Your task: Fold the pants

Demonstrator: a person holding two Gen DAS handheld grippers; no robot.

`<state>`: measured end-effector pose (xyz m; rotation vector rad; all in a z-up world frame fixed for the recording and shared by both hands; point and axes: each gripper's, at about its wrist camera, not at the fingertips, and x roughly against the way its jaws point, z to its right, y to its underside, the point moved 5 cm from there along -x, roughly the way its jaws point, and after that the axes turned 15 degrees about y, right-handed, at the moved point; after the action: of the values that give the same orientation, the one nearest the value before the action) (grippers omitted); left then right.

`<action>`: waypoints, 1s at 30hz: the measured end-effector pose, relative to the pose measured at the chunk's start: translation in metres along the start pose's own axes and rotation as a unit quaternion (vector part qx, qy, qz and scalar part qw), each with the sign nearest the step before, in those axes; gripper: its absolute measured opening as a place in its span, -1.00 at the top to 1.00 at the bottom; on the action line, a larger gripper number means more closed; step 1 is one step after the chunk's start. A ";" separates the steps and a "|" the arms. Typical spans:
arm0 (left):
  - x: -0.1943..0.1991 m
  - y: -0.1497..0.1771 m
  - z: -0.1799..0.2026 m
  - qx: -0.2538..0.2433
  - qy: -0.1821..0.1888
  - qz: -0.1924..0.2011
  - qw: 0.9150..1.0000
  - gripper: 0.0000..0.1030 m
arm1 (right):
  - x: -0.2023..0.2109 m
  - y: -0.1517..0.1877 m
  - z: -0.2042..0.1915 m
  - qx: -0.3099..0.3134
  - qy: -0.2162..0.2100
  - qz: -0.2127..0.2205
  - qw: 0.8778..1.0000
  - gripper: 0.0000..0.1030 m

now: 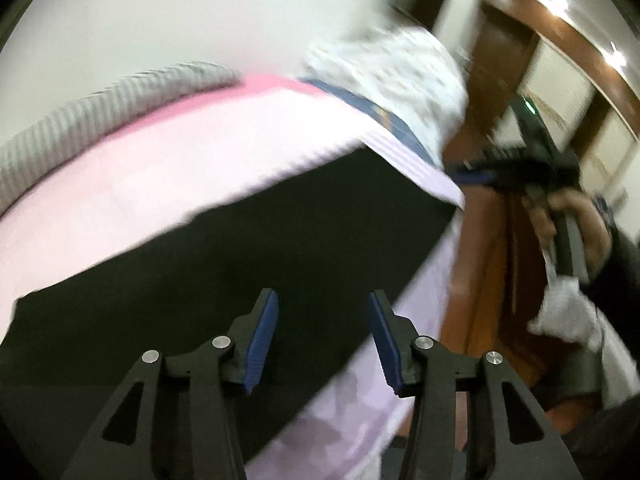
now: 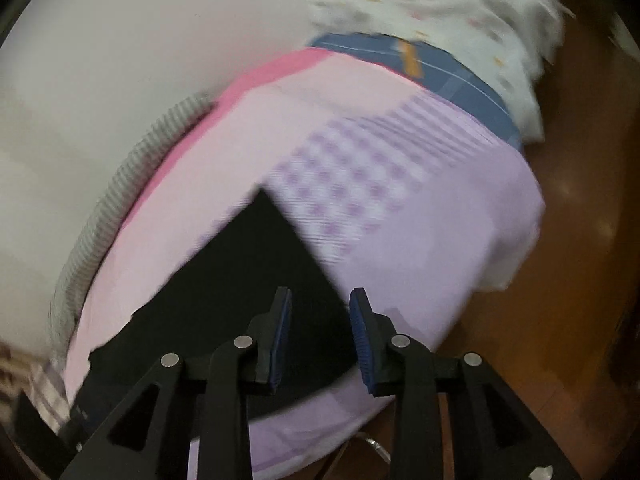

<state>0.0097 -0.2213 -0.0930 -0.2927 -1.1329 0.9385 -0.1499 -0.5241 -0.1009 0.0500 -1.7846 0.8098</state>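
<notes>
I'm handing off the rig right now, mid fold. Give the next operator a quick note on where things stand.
Left gripper: open, empty, over the black pants.
Right gripper: open, empty, over a corner of the same pants.
The pants lie flat on the pink-and-lilac bedcover; the frames are blurred, so I cannot tell how many folds are done.
Beyond them lie a blue cloth and a white dotted cloth.
Left to do: check the fold state, grasp an edge, finish folding.

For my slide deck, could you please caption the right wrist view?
Open right gripper poised above black pants on a pink sheet.
</notes>
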 end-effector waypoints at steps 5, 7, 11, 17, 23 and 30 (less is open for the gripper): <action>0.066 0.008 -0.063 0.081 -0.105 0.076 0.988 0.00 | -0.006 0.011 -0.111 0.128 -0.078 -0.007 0.989 0.44; 0.090 0.018 -0.085 0.110 -0.141 0.093 0.979 0.00 | -0.013 0.022 -0.158 0.176 -0.108 -0.023 0.978 0.44; 0.130 0.047 -0.123 0.157 -0.208 0.112 0.959 0.00 | -0.024 0.049 -0.259 0.271 -0.166 -0.051 0.947 0.44; 0.172 0.098 -0.163 0.221 -0.262 0.124 0.931 0.00 | -0.033 0.088 -0.381 0.374 -0.235 -0.098 0.892 0.44; 0.190 0.130 -0.180 0.255 -0.275 0.128 0.918 0.00 | -0.047 0.131 -0.460 0.461 -0.249 -0.129 0.842 0.44; 0.198 0.160 -0.182 0.279 -0.270 0.136 0.911 0.00 | -0.074 0.157 -0.499 0.512 -0.237 -0.153 0.811 0.44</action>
<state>0.1109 0.0697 -0.1468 0.3094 -1.2764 1.6105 0.2258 -0.1590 -0.1700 1.3168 -1.4924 1.5170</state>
